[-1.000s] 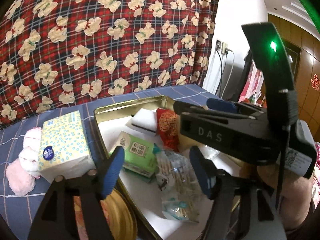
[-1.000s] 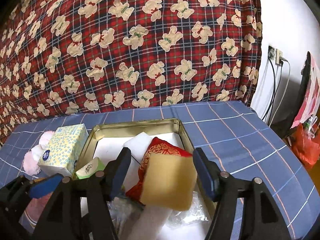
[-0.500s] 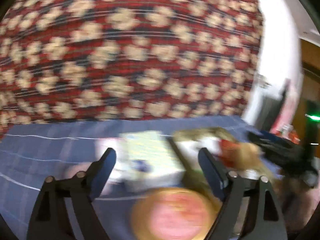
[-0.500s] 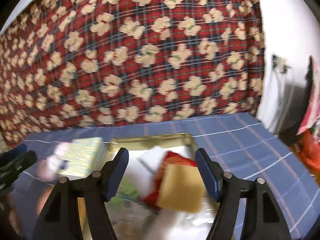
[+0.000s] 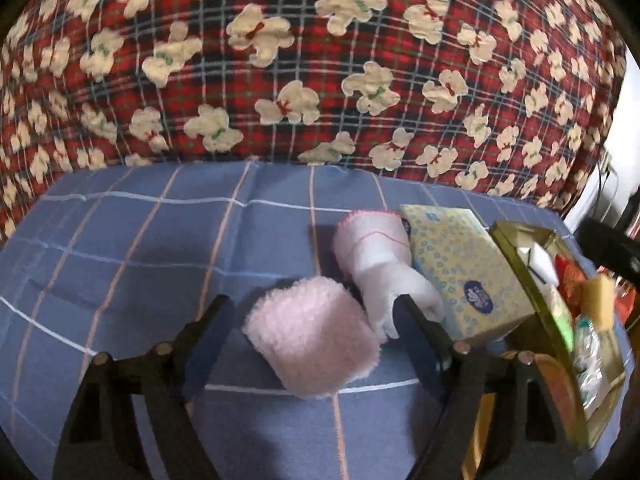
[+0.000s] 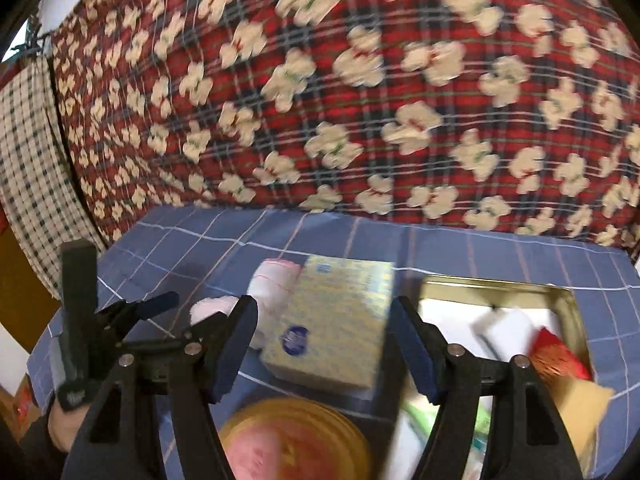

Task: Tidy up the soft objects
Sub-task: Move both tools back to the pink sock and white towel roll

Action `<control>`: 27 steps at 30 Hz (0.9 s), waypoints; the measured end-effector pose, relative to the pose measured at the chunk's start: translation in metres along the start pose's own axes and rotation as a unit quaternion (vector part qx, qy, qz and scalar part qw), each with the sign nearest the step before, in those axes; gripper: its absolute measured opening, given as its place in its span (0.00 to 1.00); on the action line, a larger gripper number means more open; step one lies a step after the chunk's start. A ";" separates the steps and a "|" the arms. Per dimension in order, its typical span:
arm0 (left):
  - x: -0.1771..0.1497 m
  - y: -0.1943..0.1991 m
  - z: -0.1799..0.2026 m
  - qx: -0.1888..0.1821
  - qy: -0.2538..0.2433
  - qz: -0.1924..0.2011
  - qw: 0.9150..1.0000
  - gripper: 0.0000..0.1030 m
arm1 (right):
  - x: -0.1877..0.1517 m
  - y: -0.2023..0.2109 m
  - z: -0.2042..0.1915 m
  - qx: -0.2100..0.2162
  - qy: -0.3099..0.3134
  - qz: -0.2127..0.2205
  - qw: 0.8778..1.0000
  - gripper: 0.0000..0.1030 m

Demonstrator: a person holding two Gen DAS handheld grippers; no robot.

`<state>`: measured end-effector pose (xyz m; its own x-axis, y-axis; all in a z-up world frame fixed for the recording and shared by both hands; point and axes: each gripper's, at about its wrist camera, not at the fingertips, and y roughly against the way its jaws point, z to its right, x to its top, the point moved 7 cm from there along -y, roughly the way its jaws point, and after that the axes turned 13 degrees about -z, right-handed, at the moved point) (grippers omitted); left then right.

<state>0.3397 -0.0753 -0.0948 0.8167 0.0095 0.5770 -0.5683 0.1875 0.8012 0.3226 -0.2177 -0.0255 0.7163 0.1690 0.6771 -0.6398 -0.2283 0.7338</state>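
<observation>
My left gripper [image 5: 316, 332] is spread wide, fingers either side of the pink fluffy cloth [image 5: 314, 346] at lower centre of the left view, not touching it. It looks plush, light and floppy, so it should squash under a pinch; I'd take it across the thick middle, not a loose edge. Just beyond lies the white sock [image 5: 380, 264], touching the tissue pack [image 5: 464, 276], with the gold tin [image 5: 520, 264] at right. My right gripper [image 6: 320, 344] is spread too, holding nothing, framing the tissue pack at centre.
</observation>
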 end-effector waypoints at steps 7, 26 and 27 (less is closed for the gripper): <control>-0.009 -0.017 -0.007 -0.028 0.017 -0.043 0.999 0.80 | 0.016 -0.045 -0.025 0.038 -0.003 -0.056 0.998 0.58; -0.015 -0.029 -0.014 -0.002 0.015 -0.066 0.998 0.75 | 0.021 -0.106 -0.054 0.003 0.052 -0.117 0.992 0.55; -0.015 -0.030 -0.015 -0.001 0.015 -0.066 0.998 0.75 | 0.021 -0.105 -0.056 -0.001 0.059 -0.113 0.992 0.55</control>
<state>0.3462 -0.0669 -0.1298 0.8871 0.0141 0.4613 -0.4552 0.1915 0.8695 0.3896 -0.1363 -0.0850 0.8045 0.3259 0.4966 -0.4669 -0.1698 0.8678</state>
